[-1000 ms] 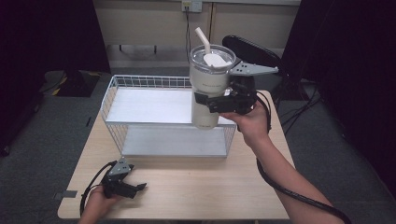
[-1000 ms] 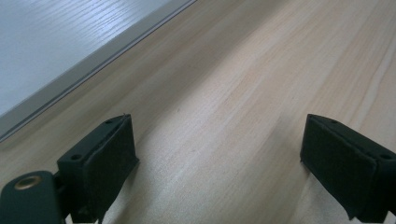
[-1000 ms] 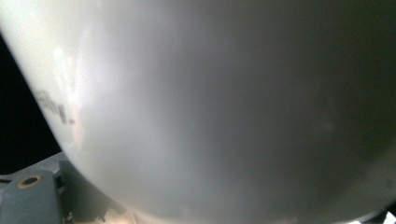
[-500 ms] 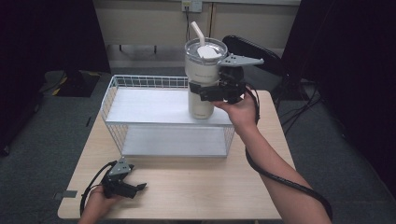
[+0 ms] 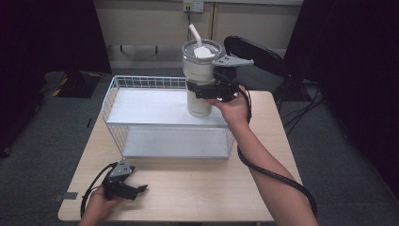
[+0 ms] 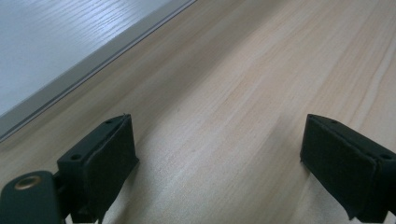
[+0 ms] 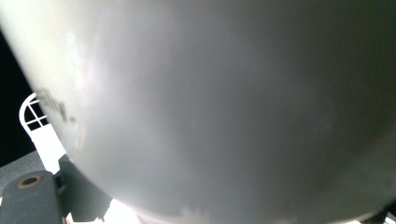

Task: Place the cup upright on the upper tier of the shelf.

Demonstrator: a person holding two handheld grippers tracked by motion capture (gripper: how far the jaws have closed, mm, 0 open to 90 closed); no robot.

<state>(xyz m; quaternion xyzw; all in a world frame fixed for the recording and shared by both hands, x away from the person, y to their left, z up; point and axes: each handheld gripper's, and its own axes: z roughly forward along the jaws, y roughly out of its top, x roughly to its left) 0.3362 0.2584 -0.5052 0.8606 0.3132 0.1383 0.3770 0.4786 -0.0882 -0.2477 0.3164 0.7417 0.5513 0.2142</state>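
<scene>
While resting on the pale wooden bench (image 5: 197, 188), occupied the twelve o'clock half: a white wire rack (image 5: 141, 108) with two shelves. Stood at the rack's two o'clock corner, over the top shelf: a cream tumbler (image 5: 201, 75) with lid and straw, whether touching the shelf not clear. Clamped about the tumbler's body from three o'clock: the right gripper (image 5: 211, 89). Lay at seven o'clock on the bench, jaws wide and holding nothing: the left gripper (image 5: 134, 190).
</scene>
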